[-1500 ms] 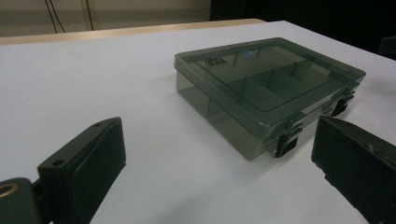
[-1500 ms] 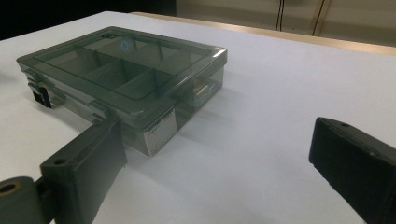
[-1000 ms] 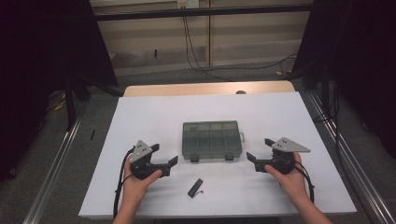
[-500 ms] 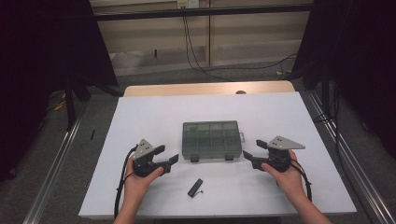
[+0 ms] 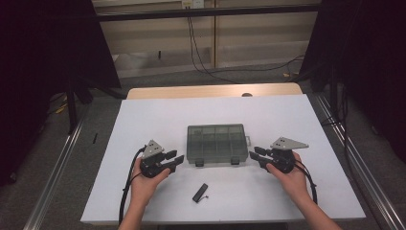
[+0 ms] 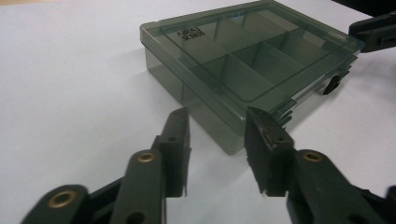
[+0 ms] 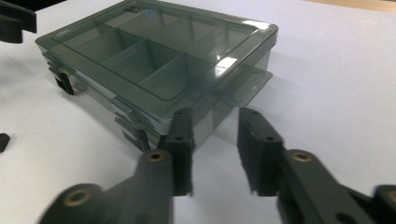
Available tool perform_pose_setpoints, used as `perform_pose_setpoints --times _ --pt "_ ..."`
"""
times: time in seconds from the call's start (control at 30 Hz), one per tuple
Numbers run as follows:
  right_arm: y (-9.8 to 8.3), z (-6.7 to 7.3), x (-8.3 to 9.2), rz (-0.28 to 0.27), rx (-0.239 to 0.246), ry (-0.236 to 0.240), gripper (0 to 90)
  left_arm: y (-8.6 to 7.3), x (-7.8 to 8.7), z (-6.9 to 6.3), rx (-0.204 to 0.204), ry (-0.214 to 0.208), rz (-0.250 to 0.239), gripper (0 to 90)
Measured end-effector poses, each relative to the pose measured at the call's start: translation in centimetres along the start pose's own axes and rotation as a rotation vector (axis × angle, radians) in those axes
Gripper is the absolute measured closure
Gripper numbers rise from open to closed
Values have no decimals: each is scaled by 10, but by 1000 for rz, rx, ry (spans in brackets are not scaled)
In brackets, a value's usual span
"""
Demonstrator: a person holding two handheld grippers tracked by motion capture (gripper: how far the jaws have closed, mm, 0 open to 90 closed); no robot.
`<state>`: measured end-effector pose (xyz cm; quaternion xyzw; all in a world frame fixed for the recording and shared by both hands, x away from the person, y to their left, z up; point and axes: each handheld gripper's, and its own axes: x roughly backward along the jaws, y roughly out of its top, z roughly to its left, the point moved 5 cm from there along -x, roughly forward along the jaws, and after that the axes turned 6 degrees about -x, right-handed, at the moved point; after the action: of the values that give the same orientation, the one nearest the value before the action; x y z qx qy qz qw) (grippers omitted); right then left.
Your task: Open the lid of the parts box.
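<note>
The box (image 5: 217, 143) is a smoky clear plastic case with a closed lid, inner dividers and dark latches on its near edge; it sits mid-table. The left gripper (image 5: 173, 159) is just left of it, the right gripper (image 5: 257, 154) just right. Both have just been closing, jaws now partly apart with nothing between them, touching nothing.

The box (image 6: 252, 60) is smoky, see-through glossy plastic; the counter (image 5: 143, 115) looks matt white, with bare wood at its far edge.
</note>
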<state>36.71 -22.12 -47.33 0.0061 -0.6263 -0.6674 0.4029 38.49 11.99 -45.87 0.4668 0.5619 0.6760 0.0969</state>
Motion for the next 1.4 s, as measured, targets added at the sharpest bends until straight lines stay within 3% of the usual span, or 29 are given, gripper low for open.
perform_pose_setpoints --times 0.3,0.43,0.57,1.07,1.4 --pt "0 2 -5 28 9 2 840 3 -6 0 8 -4 29 829" --pt "0 2 -4 37 4 6 894 1 -7 -1 -11 -5 50 882" --pt "-3 0 -5 66 21 0 900 -1 -10 -4 -16 -28 76 894" --pt "-5 6 -4 99 47 33 900 -7 -14 -12 -52 -52 127 900" --pt "-7 8 -6 118 68 34 900 -8 -17 -11 -53 -45 143 900"
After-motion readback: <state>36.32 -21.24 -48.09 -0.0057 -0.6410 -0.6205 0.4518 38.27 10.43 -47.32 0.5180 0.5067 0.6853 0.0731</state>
